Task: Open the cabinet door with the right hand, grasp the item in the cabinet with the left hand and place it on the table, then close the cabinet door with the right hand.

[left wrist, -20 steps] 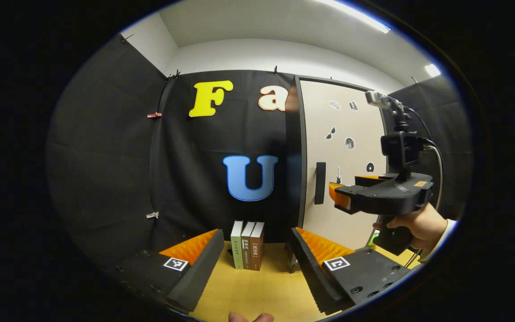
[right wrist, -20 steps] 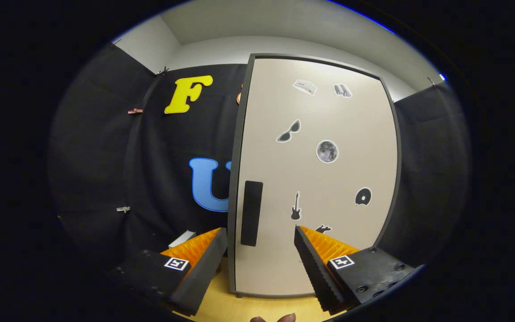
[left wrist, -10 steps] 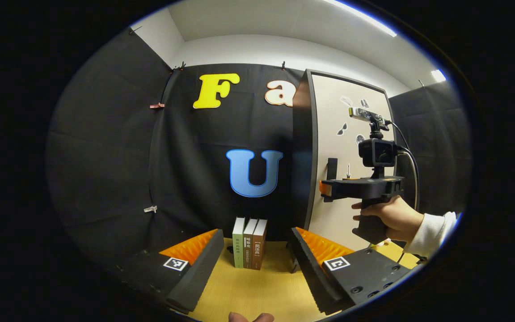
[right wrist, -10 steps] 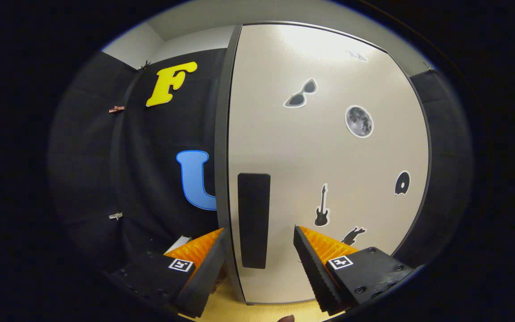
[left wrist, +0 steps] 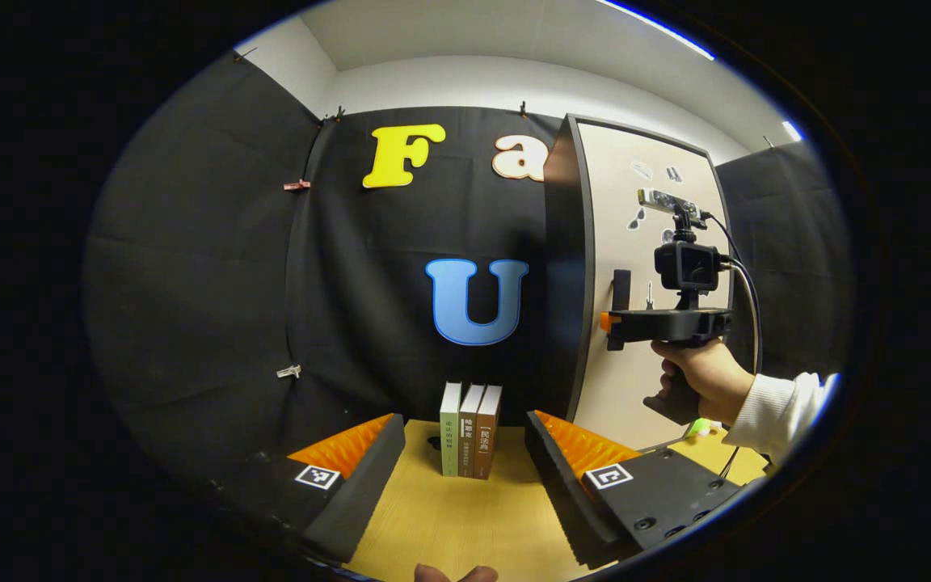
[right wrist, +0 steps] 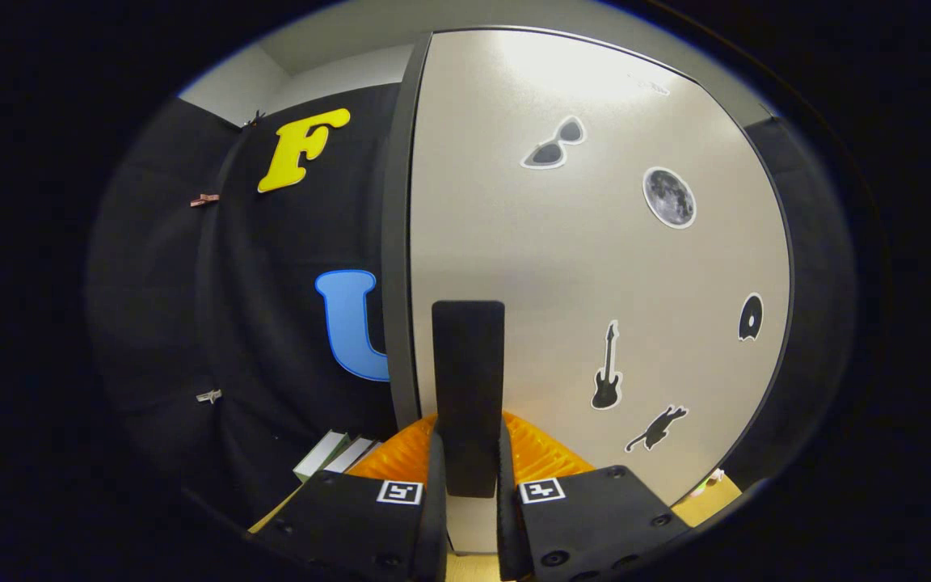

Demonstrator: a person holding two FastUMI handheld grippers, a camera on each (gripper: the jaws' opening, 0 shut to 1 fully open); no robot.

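Observation:
A tall cabinet with a beige door (right wrist: 595, 267) (left wrist: 651, 242) stands on the wooden table; stickers dot the door. Its black vertical handle (right wrist: 468, 388) (left wrist: 621, 289) sits near the door's left edge. My right gripper (right wrist: 467, 477) is shut on that handle, a finger pressing each side. In the left gripper view the right gripper (left wrist: 612, 323), held by a hand (left wrist: 696, 380), reaches the handle. My left gripper (left wrist: 465, 453) stands open over the table, nothing between its fingers. The door is closed, so the cabinet's inside is hidden.
Three upright books (left wrist: 469, 440) (right wrist: 336, 454) stand on the yellow wooden table (left wrist: 449, 525) left of the cabinet, straight ahead of the left gripper. Black cloth walls close the booth behind and on both sides. A cable hangs from the right gripper (left wrist: 748, 299).
My right gripper moved in to the door and closed its fingers on the black handle. The left gripper drifted slightly, staying open; the door has not swung.

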